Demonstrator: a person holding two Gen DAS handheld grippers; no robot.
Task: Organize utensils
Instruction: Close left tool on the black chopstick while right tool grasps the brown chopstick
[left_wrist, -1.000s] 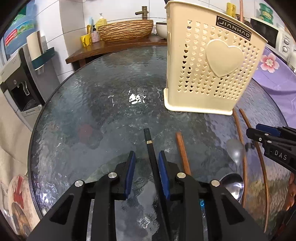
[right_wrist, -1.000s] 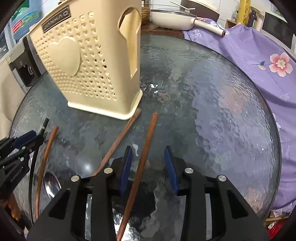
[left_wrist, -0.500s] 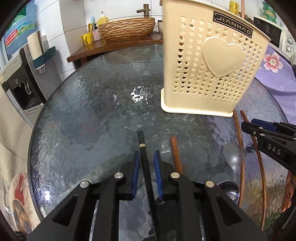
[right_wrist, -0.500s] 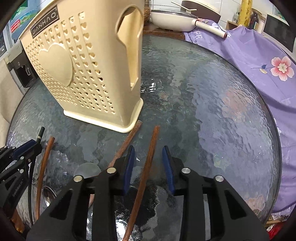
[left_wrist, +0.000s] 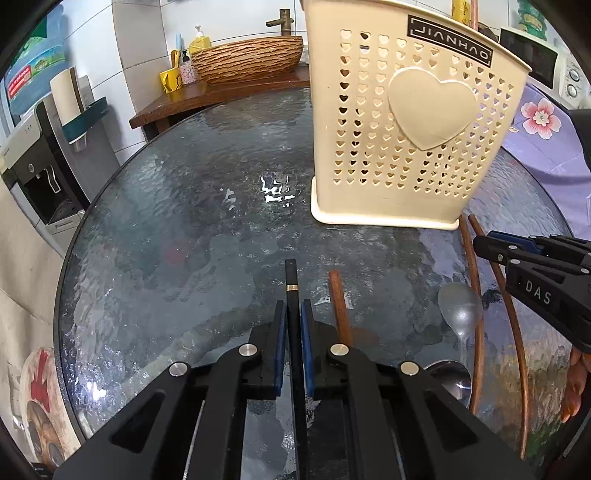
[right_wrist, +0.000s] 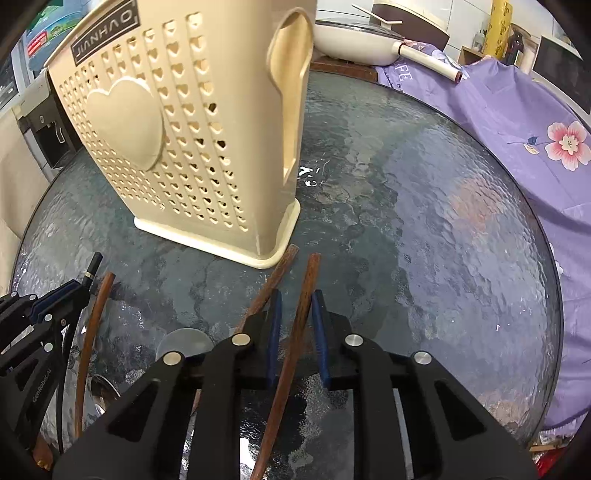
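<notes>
Change: the left gripper (left_wrist: 291, 314) has closed from wide apart a second ago until its blue pads sit against the black chopstick with a gold band (left_wrist: 291, 275); the right gripper (right_wrist: 296, 306) has narrowed too.
Left gripper: clamped on the black chopstick, whose tip pokes out ahead over the round textured glass table (left_wrist: 177, 221).
Right gripper: partly apart, pads either side of a dark brown wooden chopstick (right_wrist: 308, 280), gaps visible on both sides.
Other utensils: a second brown chopstick (right_wrist: 275, 275) lies just left, its tip touching the holder's base; a metal spoon (left_wrist: 460, 306) lies on the glass nearby.
Holder: cream perforated plastic utensil holder with a heart (left_wrist: 410, 122), upright on the table.
</notes>
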